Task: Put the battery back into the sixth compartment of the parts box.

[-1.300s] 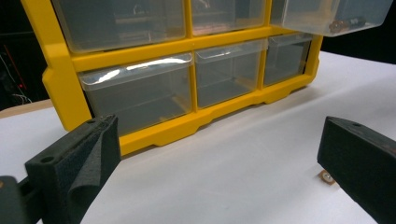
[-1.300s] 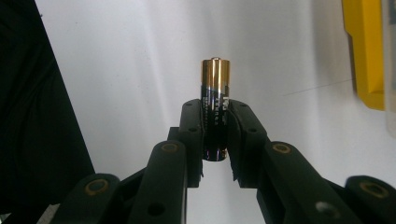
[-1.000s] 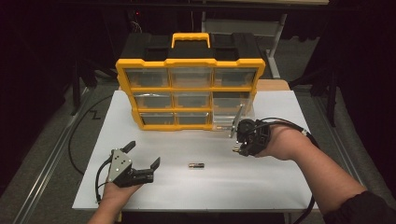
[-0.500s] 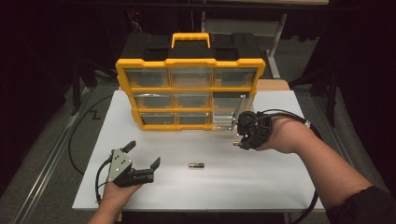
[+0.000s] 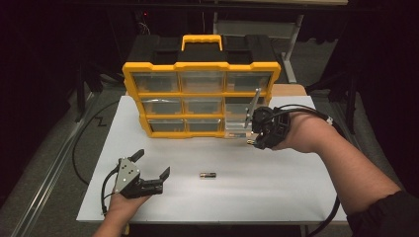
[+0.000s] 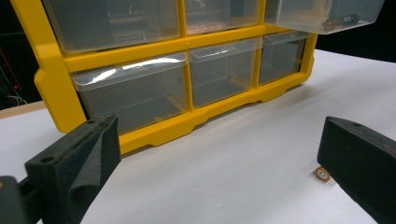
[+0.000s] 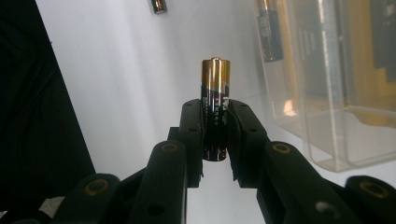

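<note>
Between the right gripper's point(image 7: 215, 140) closed jaws, a battery point(image 7: 215, 105), upright.

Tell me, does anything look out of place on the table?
One battery lies loose on the white table, apart from the organizer. One clear drawer at the organizer's right side is pulled out, while the others sit closed. Nothing looks spilled or damaged.

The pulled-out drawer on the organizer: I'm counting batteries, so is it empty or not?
Not empty. The left gripper view shows the clear drawer pulled out of the yellow organizer, a battery lying inside.
</note>
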Tool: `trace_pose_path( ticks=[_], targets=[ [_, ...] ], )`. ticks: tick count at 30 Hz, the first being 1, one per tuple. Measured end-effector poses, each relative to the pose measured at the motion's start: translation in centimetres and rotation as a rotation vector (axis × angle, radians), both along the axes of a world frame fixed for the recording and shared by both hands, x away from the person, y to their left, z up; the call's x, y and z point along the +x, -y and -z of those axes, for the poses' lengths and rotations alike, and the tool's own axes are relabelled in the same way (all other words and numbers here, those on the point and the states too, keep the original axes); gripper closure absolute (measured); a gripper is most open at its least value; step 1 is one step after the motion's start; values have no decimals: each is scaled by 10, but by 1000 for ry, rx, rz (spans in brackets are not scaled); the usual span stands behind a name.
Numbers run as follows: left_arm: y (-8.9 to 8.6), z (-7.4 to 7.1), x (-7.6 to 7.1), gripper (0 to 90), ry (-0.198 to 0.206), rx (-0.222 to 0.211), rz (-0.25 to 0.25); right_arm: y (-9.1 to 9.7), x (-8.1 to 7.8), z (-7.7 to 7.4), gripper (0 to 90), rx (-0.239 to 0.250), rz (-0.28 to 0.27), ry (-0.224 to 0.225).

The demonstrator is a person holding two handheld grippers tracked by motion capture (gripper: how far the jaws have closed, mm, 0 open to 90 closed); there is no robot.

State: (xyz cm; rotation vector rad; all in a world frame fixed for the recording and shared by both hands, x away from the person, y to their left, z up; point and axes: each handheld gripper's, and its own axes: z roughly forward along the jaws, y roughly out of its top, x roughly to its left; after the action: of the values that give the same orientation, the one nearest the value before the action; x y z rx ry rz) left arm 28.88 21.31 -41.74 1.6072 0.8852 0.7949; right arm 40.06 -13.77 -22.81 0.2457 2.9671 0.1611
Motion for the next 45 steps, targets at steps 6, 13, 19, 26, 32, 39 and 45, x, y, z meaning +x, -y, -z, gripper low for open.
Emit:
trace_pose_path(
  ticks=[6, 13, 19, 26, 32, 39, 45],
  targets=[
    [-1, 0, 0, 4, 1, -4, -5, 1, 4, -11, 789, 5, 11, 15],
    [-1, 0, 1, 4, -3, 2, -5, -1, 6, -18, 789, 2, 16, 39],
    [-1, 0, 0, 4, 0, 0, -6, -5, 8, -23, 790, -7, 7, 46],
    [-2, 0, 0, 4, 0, -3, -9, -10, 12, -33, 789, -17, -1, 54],
    [-3, 0, 0, 4, 0, -4, -9, -12, 18, -41, 789, -18, 16, 64],
    [-3, 0, 0, 4, -2, -6, -9, -12, 27, -43, 789, -24, 28, 67],
    [-3, 0, 0, 4, -1, -6, -9, -10, 35, -44, 789, -25, 43, 69]
  ],
)
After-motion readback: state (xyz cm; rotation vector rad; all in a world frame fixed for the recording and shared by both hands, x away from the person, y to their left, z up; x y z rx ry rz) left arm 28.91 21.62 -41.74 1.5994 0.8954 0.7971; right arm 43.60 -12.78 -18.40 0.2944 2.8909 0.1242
